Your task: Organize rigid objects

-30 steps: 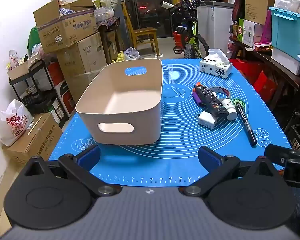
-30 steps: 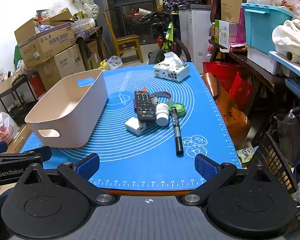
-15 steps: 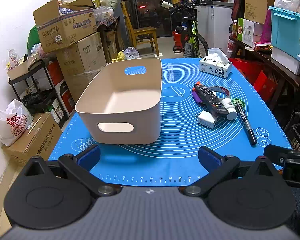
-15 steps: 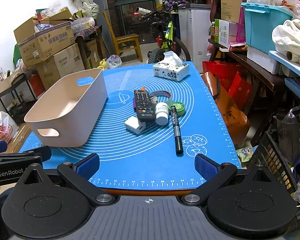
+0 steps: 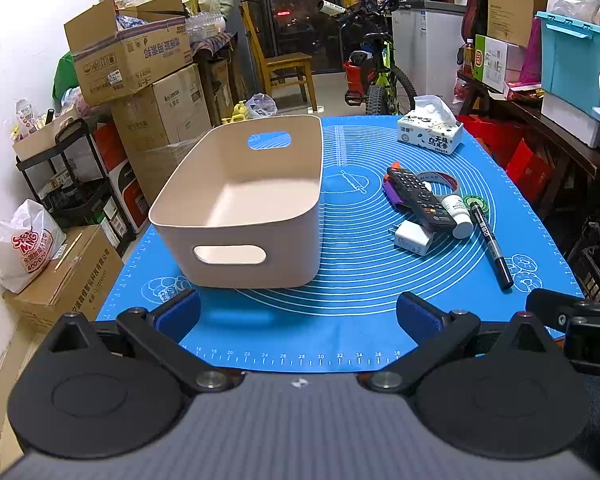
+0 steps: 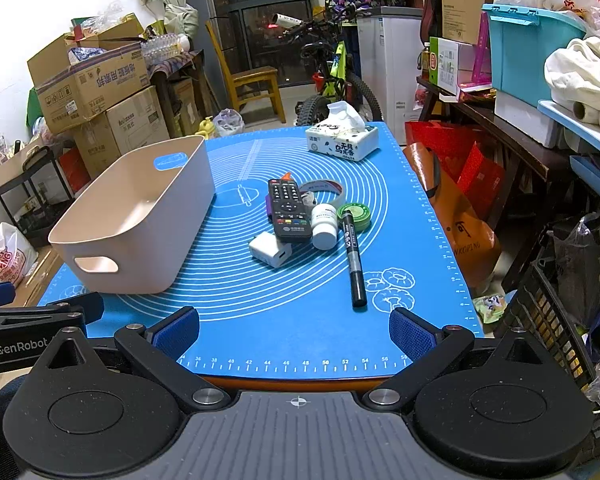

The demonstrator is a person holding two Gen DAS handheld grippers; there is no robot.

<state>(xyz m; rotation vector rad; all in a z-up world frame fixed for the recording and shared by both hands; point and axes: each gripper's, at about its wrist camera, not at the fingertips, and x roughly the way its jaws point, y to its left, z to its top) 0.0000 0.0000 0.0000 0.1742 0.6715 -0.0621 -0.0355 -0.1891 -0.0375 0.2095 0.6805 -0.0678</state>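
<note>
A beige bin stands empty on the left of the blue mat. To its right lies a cluster: a black remote, a white charger, a white bottle, a black marker, a tape roll and a green round tin. My left gripper is open and empty at the mat's near edge, in front of the bin. My right gripper is open and empty, near the edge below the marker.
A tissue box sits at the mat's far end. Cardboard boxes and a rack stand to the left. A bicycle and chair stand beyond. Shelves with a teal crate and bags crowd the right.
Both grippers have drifted slightly; the view barely shifts. Nothing on the mat has moved.
</note>
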